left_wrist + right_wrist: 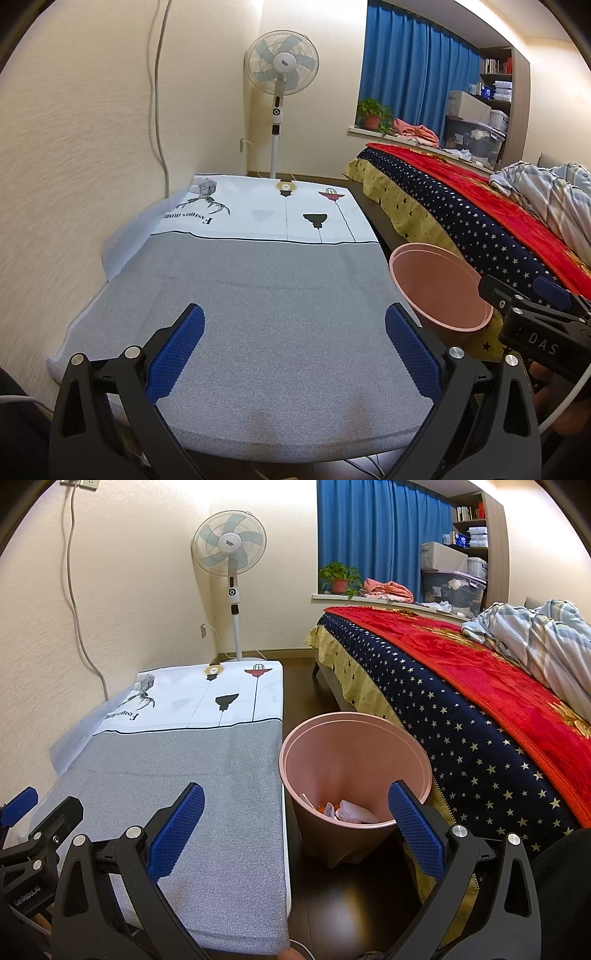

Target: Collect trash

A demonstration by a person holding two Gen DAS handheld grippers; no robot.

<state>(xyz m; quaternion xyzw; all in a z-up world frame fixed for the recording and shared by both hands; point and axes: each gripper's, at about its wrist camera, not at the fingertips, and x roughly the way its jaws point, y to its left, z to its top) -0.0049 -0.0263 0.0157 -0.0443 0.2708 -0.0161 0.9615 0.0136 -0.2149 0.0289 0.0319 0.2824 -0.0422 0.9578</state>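
Observation:
A pink trash bin (354,771) stands on the dark floor between the low table and the bed; crumpled white paper (354,812) and an orange scrap (322,807) lie at its bottom. My right gripper (295,797) hovers open above the table's right edge and the bin's near rim, holding nothing. In the left wrist view my left gripper (294,317) is open and empty over the grey tablecloth (258,295), with the bin (439,291) to its right. The right gripper's body (535,325) shows at the right edge there.
The table (184,760) carries a grey and white printed cloth along the left wall. A bed (480,709) with a starred cover and red blanket fills the right. A standing fan (231,554), a wall cable (77,602) and a potted plant (340,578) are at the back.

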